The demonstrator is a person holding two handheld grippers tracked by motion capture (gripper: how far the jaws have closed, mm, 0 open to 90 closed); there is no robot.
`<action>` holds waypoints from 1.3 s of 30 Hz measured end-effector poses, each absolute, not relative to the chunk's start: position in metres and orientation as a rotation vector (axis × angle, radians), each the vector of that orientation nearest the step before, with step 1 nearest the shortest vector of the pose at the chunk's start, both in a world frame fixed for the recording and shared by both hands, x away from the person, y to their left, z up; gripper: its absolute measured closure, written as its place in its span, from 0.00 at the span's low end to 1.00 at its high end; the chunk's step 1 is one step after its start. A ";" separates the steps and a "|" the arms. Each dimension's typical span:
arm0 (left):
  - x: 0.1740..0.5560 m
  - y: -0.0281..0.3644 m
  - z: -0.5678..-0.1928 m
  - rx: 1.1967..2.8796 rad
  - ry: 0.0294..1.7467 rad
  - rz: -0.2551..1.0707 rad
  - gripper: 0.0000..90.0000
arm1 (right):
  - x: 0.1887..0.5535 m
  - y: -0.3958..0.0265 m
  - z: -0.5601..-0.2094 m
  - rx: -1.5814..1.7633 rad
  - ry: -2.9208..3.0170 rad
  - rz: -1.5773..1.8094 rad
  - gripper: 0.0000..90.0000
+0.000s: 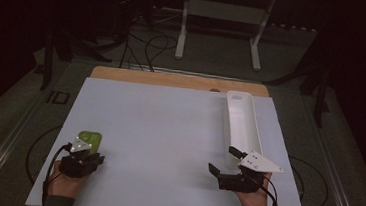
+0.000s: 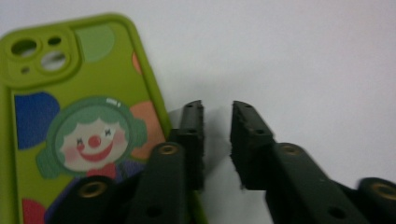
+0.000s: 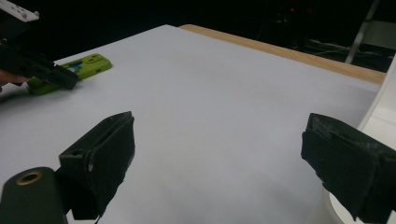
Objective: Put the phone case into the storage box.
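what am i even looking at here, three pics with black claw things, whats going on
No robot here: a person holds a hand-held two-jaw tool in each hand. The wide picture looks down from above; the left gripper and right gripper show near the bottom. The other two come from cameras riding on each tool, looking along its black jaws. On the white table sheet lie a lime-green phone case with a clown picture and a long white plastic tray. Both tools hold nothing: the left's jaws stand slightly apart beside the case, the right's wide apart.
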State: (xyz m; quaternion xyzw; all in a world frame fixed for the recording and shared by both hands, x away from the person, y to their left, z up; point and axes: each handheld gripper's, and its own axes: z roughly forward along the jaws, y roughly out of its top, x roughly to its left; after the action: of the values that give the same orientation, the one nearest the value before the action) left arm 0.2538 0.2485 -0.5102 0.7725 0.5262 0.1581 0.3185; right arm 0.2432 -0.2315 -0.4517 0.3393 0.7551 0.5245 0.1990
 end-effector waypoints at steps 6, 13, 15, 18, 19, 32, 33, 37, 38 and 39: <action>0.253 0.249 -0.502 1.995 1.384 0.465 0.60 | 0.243 -0.231 -0.452 0.949 2.112 1.466 0.10; 0.250 0.252 -0.484 1.963 1.341 0.484 0.44 | 0.243 -0.232 -0.451 0.951 2.106 1.468 0.10; 0.247 0.250 -0.476 1.964 1.319 0.529 0.33 | 0.243 -0.232 -0.451 0.949 2.105 1.469 0.10; 0.240 0.249 -0.465 1.934 1.260 0.562 0.20 | 0.243 -0.232 -0.451 0.948 2.105 1.470 0.10; 0.238 0.250 -0.461 1.921 1.232 0.563 0.17 | 0.243 -0.232 -0.451 0.947 2.106 1.470 0.10; 0.215 0.261 -0.444 1.828 1.012 0.612 0.00 | 0.243 -0.237 -0.453 0.942 2.082 1.487 0.10; 0.215 0.261 -0.444 1.828 1.012 0.612 0.00 | 0.243 -0.237 -0.453 0.942 2.082 1.487 0.10; 0.213 0.263 -0.451 1.815 0.939 0.650 0.00 | 0.243 -0.240 -0.453 0.940 2.067 1.497 0.10; 0.213 0.264 -0.454 1.812 0.930 0.655 0.00 | 0.243 -0.240 -0.453 0.941 2.061 1.501 0.10; 0.214 0.264 -0.456 1.805 0.917 0.654 0.00 | 0.243 -0.241 -0.453 0.940 2.058 1.505 0.10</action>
State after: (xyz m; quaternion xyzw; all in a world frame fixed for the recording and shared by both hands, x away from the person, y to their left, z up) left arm 0.2136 0.2641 -0.4558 0.7417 0.3769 0.2688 0.4853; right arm 0.2434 -0.2409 -0.4533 0.3383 0.7405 0.5413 0.2105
